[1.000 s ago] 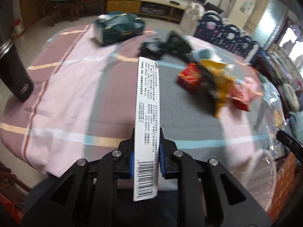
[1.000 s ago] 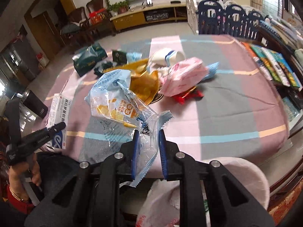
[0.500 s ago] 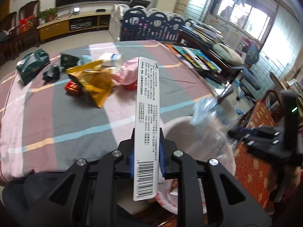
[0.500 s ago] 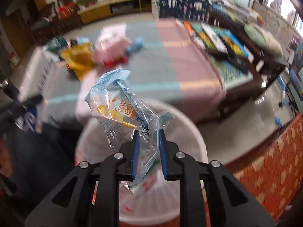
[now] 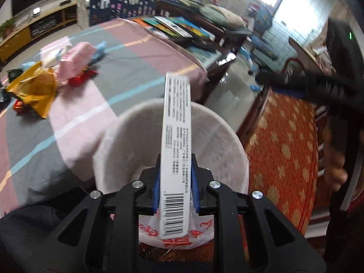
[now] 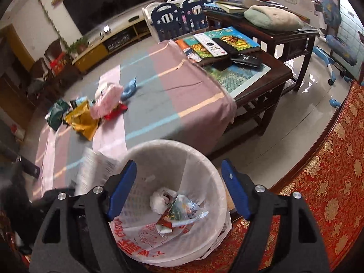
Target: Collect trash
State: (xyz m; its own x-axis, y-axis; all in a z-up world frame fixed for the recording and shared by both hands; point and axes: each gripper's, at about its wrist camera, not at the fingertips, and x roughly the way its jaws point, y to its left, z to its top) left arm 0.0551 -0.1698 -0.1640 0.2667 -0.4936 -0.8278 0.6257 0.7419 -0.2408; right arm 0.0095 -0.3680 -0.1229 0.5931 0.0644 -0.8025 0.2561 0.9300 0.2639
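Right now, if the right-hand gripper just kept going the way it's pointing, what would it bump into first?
Most likely the crumpled wrappers in the lined white bin. The right gripper points down into its mouth, jaws opening, nothing between them. Depth is hard to judge.

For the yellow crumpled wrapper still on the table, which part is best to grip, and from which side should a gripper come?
Grip the yellow wrapper at its raised, creased edge on the near side, facing the bin, probably coming from above and from that side. The tablecloth is bare there, while the pink pack and green packet crowd the other sides.
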